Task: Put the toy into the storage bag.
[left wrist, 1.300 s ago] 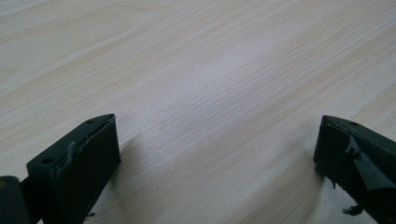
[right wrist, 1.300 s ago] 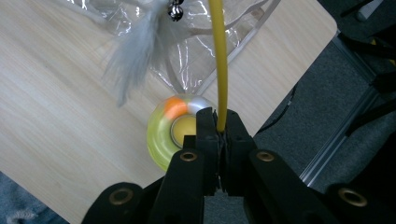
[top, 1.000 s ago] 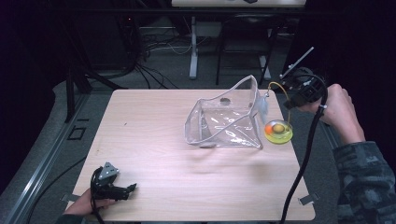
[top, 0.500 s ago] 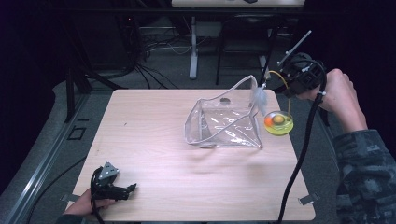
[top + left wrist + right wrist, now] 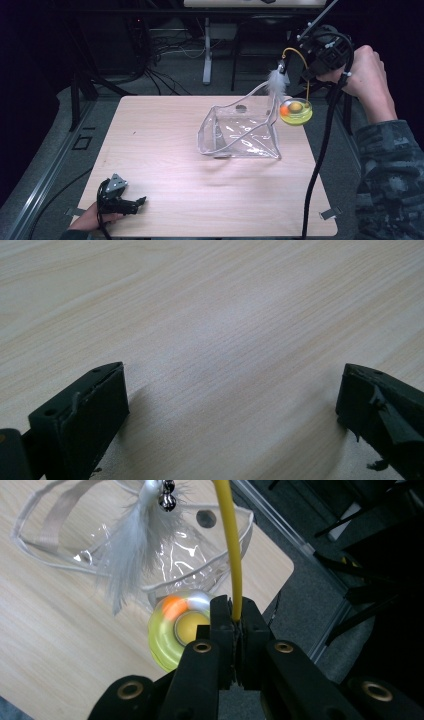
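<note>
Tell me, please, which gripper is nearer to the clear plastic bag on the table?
The right. The right gripper is raised just beyond the clear plastic bag's far right corner, shut on a yellow wand. The left gripper rests open at the table's near left corner.

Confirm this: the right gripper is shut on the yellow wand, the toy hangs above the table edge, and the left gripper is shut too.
Wrong on the left gripper: the left gripper view shows its jaws wide apart over bare table. The right gripper is indeed shut on the yellow wand.

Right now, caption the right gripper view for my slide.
Right gripper pinching a yellow wand, feather dangling over clear bag.
</note>
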Demonstrator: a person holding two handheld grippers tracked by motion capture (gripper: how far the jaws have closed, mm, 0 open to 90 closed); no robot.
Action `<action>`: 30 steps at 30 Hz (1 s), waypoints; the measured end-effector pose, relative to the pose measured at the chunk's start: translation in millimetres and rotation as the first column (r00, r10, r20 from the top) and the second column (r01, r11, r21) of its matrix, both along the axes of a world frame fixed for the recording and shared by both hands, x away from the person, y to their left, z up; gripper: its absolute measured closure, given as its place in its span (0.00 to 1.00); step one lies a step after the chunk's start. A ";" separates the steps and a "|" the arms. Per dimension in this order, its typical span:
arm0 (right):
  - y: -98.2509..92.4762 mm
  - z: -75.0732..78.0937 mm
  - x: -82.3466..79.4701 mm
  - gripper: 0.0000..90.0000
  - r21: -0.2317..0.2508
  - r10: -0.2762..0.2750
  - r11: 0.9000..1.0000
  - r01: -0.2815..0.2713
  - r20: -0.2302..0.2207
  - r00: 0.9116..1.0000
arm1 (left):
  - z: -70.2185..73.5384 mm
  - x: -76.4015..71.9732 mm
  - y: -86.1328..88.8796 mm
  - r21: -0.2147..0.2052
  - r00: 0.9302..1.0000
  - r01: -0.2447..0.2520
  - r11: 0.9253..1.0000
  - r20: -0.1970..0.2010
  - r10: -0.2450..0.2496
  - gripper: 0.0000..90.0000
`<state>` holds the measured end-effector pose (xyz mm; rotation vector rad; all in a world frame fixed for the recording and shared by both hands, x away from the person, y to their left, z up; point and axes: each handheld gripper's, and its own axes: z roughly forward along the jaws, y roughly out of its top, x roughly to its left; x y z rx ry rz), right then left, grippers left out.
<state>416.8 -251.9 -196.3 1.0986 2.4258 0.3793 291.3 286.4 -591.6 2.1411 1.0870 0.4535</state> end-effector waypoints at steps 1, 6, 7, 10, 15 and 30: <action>1.4 3.3 0.5 0.98 0.000 0.003 1.000 -0.003 0.003 1.000 | 0.0 0.0 0.0 0.000 1.000 0.000 1.000 0.000 0.000 0.00; 8.4 14.2 4.8 0.98 0.017 0.007 1.000 -0.007 0.021 1.000 | 0.0 0.0 0.0 0.001 1.000 0.001 1.000 0.000 -0.001 0.00; 10.1 15.5 5.8 0.98 0.014 0.007 1.000 -0.007 0.023 1.000 | 0.0 0.0 0.0 0.001 1.000 0.000 1.000 0.000 0.000 0.00; 16.4 17.3 10.4 0.98 0.010 0.017 1.000 -0.017 0.028 0.999 | 0.0 -0.1 0.0 0.000 1.000 0.000 1.000 0.000 0.000 0.00; 27.1 19.3 15.8 0.98 0.008 0.030 1.000 -0.030 0.029 0.999 | 0.0 0.0 0.0 0.000 1.000 0.000 1.000 0.000 0.000 0.00; 62.7 10.7 36.0 0.98 0.021 0.085 0.996 -0.086 0.029 0.996 | 0.0 0.0 0.1 0.001 1.000 0.001 1.000 0.000 -0.001 0.00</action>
